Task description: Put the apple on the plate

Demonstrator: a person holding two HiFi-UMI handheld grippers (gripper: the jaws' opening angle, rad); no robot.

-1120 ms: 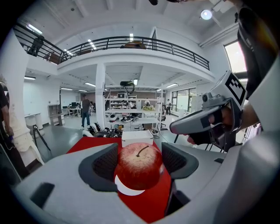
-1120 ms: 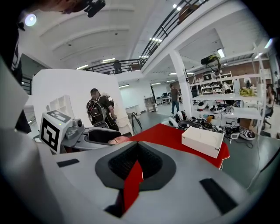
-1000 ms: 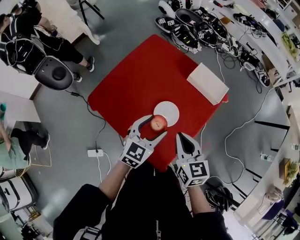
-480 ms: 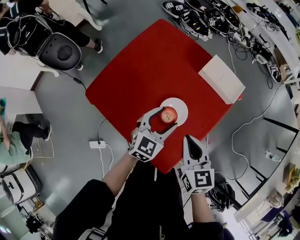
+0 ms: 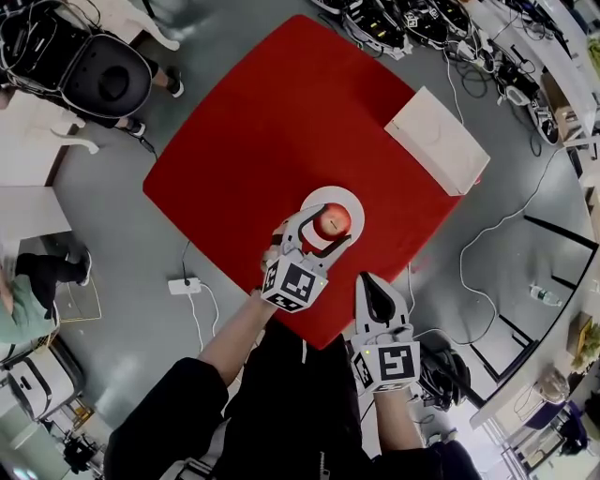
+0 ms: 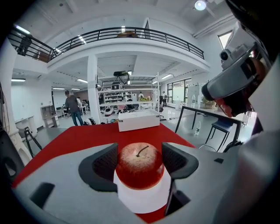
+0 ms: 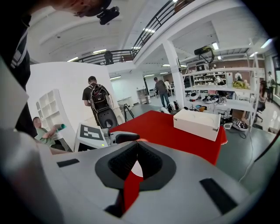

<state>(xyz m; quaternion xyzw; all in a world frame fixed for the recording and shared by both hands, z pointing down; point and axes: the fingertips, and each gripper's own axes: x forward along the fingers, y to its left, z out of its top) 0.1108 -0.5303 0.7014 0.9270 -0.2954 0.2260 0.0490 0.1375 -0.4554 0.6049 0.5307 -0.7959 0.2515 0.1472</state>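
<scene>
The left gripper (image 5: pixel 326 228) pinches the round red apple (image 6: pixel 141 166) directly over the round white plate (image 5: pixel 328 197), near the near edge of the red surface (image 5: pixel 281 122). Whether the apple touches the plate is unclear. The right gripper (image 7: pixel 137 146), pressed together and holding nothing, hangs off that edge.

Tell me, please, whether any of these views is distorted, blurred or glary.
Head view: heavy fisheye bows the red table; the apple is sharp. Left gripper view: dark vignetted corners, glare from a ceiling lamp. Right gripper view: same vignette, the pillar leans.
</scene>
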